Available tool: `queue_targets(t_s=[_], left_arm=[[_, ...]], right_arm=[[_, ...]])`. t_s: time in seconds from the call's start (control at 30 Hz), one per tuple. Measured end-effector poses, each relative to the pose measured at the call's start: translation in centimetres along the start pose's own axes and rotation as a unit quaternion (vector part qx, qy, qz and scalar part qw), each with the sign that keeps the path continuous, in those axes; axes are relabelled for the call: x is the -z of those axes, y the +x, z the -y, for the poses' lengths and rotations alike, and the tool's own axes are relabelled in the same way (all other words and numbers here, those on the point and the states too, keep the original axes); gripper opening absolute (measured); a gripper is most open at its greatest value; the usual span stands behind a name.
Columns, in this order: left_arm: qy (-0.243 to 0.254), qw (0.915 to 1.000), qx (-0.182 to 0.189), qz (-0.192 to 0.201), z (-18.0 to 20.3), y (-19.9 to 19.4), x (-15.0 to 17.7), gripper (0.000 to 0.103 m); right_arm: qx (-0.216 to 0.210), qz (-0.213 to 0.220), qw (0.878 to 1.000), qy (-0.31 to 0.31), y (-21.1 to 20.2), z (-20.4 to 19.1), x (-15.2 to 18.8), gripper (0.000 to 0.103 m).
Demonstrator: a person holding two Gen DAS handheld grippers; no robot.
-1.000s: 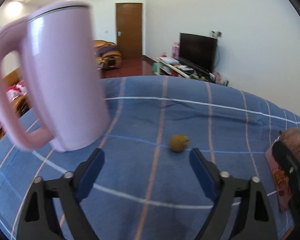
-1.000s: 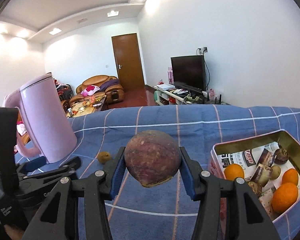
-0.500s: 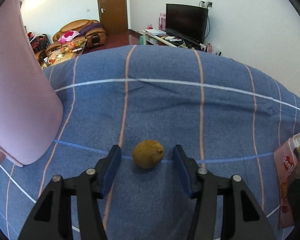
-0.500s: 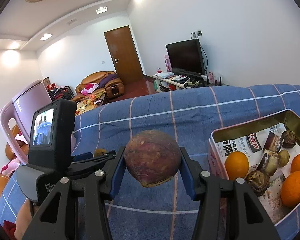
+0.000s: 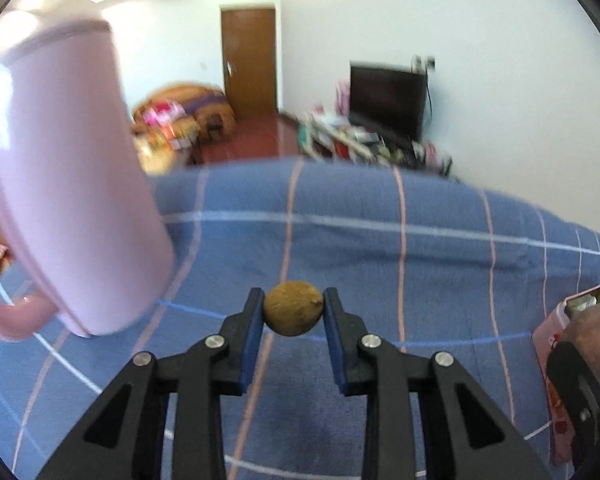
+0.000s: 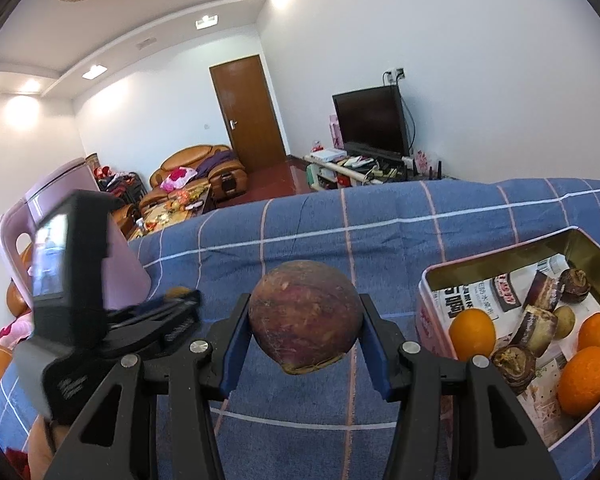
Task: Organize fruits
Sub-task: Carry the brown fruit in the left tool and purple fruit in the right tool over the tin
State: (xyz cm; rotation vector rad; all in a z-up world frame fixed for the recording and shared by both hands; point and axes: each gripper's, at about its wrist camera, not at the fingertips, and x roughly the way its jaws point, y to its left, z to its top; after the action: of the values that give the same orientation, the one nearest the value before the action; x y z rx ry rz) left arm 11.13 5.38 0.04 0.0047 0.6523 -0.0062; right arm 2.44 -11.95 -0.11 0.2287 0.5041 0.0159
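**Both grippers loaded with fruit above the checked cloth**

The left gripper (image 5: 293,309) had just been closing, and its blue-padded fingers (image 5: 253,322) pressed on both sides of a small round yellow-brown fruit (image 5: 293,308) — a narrow grip, with the fruit seated at the fingertips. Whether the fruit was clear of the blue checked cloth (image 5: 380,248) below it could not be told. A tall pale-pink plastic jug with a loop handle (image 5: 60,200) stood to the left of this gripper on the same cloth.

The right gripper (image 6: 306,322) was set at a wider spread, its fingers (image 6: 374,344) clamped on a large round purple-brown fruit (image 6: 305,322) held above the cloth. To its right lay a rectangular pink metal tin (image 6: 428,320), open at the top and lined with printed paper. The tin contained three oranges (image 6: 472,332), several dark brown husked fruits (image 6: 512,362) and one small yellow-brown fruit. The left gripper with its camera body (image 6: 68,280) appeared at the left edge of the right wrist view — near the jug.
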Motion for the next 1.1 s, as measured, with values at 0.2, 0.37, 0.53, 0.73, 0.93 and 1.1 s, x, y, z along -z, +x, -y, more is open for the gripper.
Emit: queue_targets(t_s=[0.2,0.37,0.53,0.73,0.93,1.1], left_arm=[[0.003,0.9979,-0.024,0.060,-0.3,-3.4,1.0,0.031],[0.001,0.9967,-0.031,0.075,-0.6,-4.8,1.8,0.031],[0.000,0.9959,-0.035,0.083,0.0,-5.5,2.4,0.031],[0.001,0.9953,-0.038,0.089,0.4,-6.4,3.1,0.031],[-0.006,0.9953,-0.039,0.089,0.4,-7.2,3.7,0.031],[-0.007,0.9954,-0.035,0.089,0.5,-7.8,4.2,0.031]], right_arm=[[0.006,0.012,1.000,-0.007,-0.6,-0.3,-0.1,0.053],[0.015,0.032,0.999,-0.028,-1.8,-1.2,0.3,0.053],[0.026,0.043,0.998,-0.042,-3.0,-1.5,0.8,0.053],[0.032,0.044,0.998,-0.039,-3.8,-0.9,1.0,0.053],[0.034,0.044,0.998,-0.038,-4.7,-0.7,1.3,0.053],[0.035,0.044,0.998,-0.039,-5.0,-0.5,1.5,0.053]])
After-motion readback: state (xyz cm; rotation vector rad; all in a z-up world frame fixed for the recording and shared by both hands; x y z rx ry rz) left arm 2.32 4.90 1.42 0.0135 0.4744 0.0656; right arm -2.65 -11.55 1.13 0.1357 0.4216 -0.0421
